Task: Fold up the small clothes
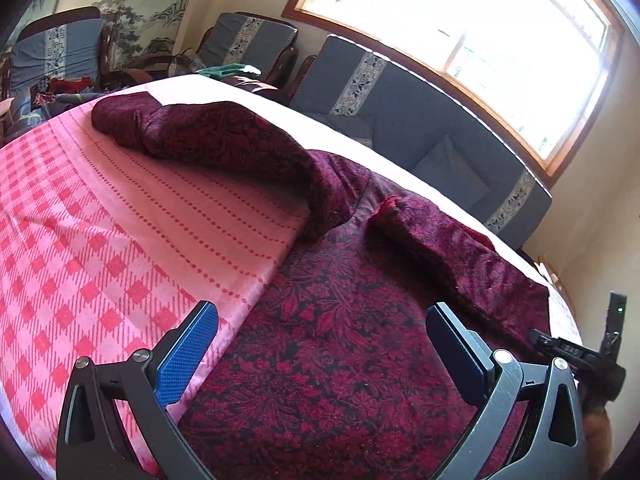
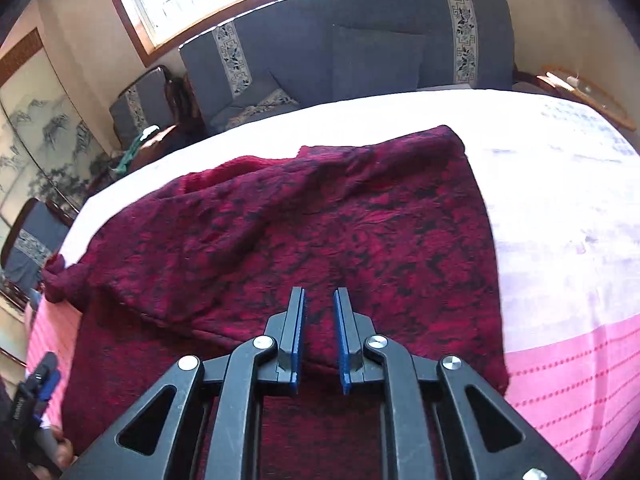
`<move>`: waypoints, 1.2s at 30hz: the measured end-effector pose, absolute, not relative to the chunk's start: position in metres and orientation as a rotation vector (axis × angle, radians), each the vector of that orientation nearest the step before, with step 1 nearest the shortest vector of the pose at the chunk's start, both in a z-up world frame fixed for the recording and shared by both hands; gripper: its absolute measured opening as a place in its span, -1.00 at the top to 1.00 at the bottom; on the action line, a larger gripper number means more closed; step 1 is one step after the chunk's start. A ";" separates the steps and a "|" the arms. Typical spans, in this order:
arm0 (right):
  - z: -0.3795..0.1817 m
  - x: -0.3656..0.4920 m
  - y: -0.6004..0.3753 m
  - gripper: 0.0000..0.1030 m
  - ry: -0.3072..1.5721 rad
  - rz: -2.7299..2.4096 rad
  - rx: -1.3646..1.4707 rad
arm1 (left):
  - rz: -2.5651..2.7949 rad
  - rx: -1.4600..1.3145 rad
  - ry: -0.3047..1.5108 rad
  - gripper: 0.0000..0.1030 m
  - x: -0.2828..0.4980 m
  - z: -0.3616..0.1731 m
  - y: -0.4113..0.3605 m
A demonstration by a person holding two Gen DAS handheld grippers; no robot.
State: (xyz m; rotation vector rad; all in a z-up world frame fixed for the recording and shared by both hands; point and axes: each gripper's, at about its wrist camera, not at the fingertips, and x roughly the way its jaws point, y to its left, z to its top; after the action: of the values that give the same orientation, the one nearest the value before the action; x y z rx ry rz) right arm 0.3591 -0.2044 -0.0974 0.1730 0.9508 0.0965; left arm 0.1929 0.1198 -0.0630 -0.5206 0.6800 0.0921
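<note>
Garment (image 1: 344, 352): dark red patterned, spread on the pink cloth (image 1: 120, 208), one sleeve (image 1: 200, 132) stretched out.
Left gripper (image 1: 320, 336): held wide open above the garment, nothing gripped.
Right gripper (image 2: 319, 332): narrow gap kept, nothing gripped, over the garment (image 2: 320, 216).

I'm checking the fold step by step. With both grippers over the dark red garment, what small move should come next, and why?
Probably lower the right gripper and close it on the folded edge of the dark red floral garment just beneath it. Its jaws are narrowly apart with nothing between them, while the left gripper is wide open over the flat part, and the sleeve is already folded in.
</note>
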 end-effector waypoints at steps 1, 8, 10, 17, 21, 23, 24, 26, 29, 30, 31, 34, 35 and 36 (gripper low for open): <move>-0.105 0.358 -0.210 0.82 0.954 0.104 0.168 | 0.037 -0.528 0.693 -1.00 0.197 -0.057 0.118; -0.109 0.350 -0.211 0.80 0.886 0.129 0.162 | -0.083 -0.556 0.809 -1.00 0.280 -0.019 0.131; -0.107 0.352 -0.209 0.80 0.882 0.145 0.193 | -0.044 -0.486 0.817 -0.99 0.309 -0.014 0.131; -0.108 0.351 -0.215 0.76 0.873 0.184 0.251 | -0.046 -0.194 1.029 0.03 0.399 -0.053 0.108; -0.108 0.351 -0.217 0.74 0.870 0.196 0.267 | -0.030 -0.264 1.054 0.90 0.402 -0.070 0.112; -0.109 0.351 -0.217 0.73 0.869 0.199 0.272 | 0.058 -0.217 0.977 0.95 0.391 -0.059 0.116; -0.109 0.351 -0.217 0.73 0.869 0.200 0.273 | 0.084 -0.252 0.931 0.95 0.384 -0.053 0.125; -0.109 0.351 -0.217 0.72 0.867 0.199 0.270 | 0.114 -0.273 0.926 0.95 0.381 -0.055 0.136; -0.109 0.352 -0.217 0.71 0.866 0.199 0.270 | 0.087 -0.236 0.978 0.95 0.376 -0.070 0.135; -0.109 0.352 -0.218 0.71 0.865 0.200 0.272 | 0.052 -0.267 0.945 0.93 0.367 -0.067 0.138; -0.109 0.351 -0.218 0.70 0.865 0.201 0.274 | 0.028 -0.298 0.895 0.90 0.356 -0.059 0.144; -0.109 0.351 -0.218 0.66 0.865 0.207 0.274 | 0.049 -0.398 0.772 0.68 0.318 -0.041 0.178; -0.109 0.351 -0.218 0.64 0.865 0.209 0.274 | 0.048 -0.446 0.751 0.39 0.307 -0.039 0.195; -0.109 0.351 -0.218 0.63 0.864 0.211 0.274 | 0.051 -0.495 0.739 -0.05 0.299 -0.038 0.214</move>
State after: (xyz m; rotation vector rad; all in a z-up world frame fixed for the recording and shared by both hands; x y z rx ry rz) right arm 0.3513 -0.2182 -0.1089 0.2743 0.8645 0.2108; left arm 0.2992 0.2142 -0.0379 -0.4954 0.7387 0.0506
